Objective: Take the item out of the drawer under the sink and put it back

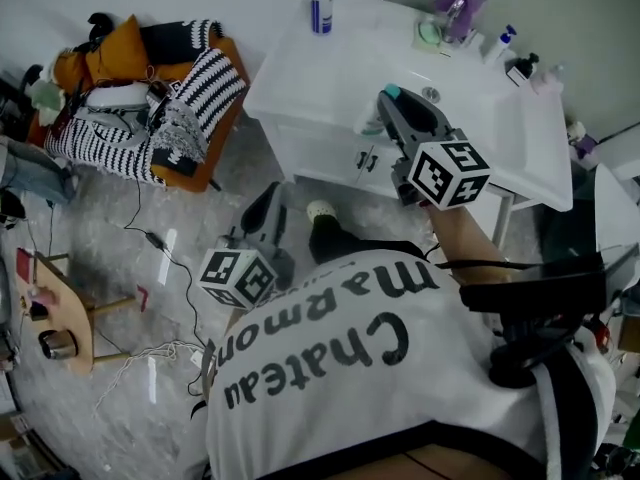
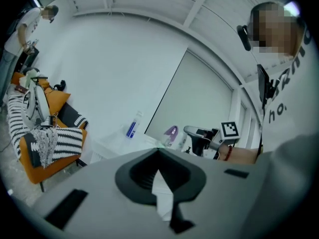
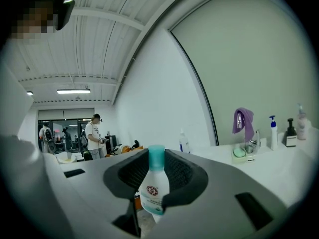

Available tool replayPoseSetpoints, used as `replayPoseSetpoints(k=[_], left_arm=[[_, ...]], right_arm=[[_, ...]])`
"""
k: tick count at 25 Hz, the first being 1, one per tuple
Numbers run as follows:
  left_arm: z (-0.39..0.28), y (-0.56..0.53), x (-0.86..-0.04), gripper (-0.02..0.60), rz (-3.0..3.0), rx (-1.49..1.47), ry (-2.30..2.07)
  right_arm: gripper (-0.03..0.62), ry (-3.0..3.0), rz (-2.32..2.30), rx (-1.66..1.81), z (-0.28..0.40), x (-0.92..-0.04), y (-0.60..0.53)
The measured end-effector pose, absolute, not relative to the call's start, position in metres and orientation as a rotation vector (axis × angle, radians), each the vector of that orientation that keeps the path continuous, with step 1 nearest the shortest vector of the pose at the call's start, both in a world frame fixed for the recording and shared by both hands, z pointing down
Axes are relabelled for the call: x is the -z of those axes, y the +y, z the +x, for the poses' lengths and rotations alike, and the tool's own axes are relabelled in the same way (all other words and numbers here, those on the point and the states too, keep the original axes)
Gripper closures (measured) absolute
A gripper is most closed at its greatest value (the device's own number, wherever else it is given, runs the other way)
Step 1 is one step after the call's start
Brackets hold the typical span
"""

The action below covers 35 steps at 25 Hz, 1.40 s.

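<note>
The bottle (image 3: 152, 185) is small and white, of smooth plastic, with a round shoulder, a cylindrical teal cap and a round red emblem on its front. It stands upright between the dark ribbed pads of the right claw (image 1: 388, 101), whose jaws are about half closed and press on its sides. The claw holds it in the air above the front edge of the glossy white sink table (image 1: 300, 63), over the white drawer fronts (image 1: 340, 158) below. The left claw (image 1: 268, 200) hangs low beside the person's leg with its jaws drawn together at the tips and nothing between them.

On the table stand a clear spray bottle (image 1: 320, 3) with a blue label, a draped purple cloth (image 1: 458, 8), a pale green soap dish (image 1: 430, 33) and two pump bottles (image 1: 510, 53). To the left is an orange chair (image 1: 215, 133) piled with black-and-white striped knit cloths (image 1: 205, 83). The floor (image 1: 120, 268) is grey and marbled, with a thin cable (image 1: 160, 248) trailing across it. Far back, a person (image 3: 93, 133) in a white shirt stands
</note>
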<state>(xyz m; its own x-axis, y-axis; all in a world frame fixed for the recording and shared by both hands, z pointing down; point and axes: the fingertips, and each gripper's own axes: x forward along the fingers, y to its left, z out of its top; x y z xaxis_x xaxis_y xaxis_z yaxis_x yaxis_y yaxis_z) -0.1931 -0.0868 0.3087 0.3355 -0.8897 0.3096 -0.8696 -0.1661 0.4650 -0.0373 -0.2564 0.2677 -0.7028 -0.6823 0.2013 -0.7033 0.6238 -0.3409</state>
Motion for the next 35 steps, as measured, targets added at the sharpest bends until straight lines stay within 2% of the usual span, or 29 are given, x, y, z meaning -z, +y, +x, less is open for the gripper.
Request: replayPoseSetpoints(k=[14,35], left_arm=[[-0.183,-0.234,-0.337,0.572,2.141,-0.028,-1.256],[-0.152,-0.385,-0.409,0.572,2.191,-0.313,-0.938]], right_arm=[[0.493,-2.689,1.347,-0.675,-0.040,-0.304,-0.377],[0.493,-2.643,1.427,-0.741,-0.062,-0.378,-0.532]])
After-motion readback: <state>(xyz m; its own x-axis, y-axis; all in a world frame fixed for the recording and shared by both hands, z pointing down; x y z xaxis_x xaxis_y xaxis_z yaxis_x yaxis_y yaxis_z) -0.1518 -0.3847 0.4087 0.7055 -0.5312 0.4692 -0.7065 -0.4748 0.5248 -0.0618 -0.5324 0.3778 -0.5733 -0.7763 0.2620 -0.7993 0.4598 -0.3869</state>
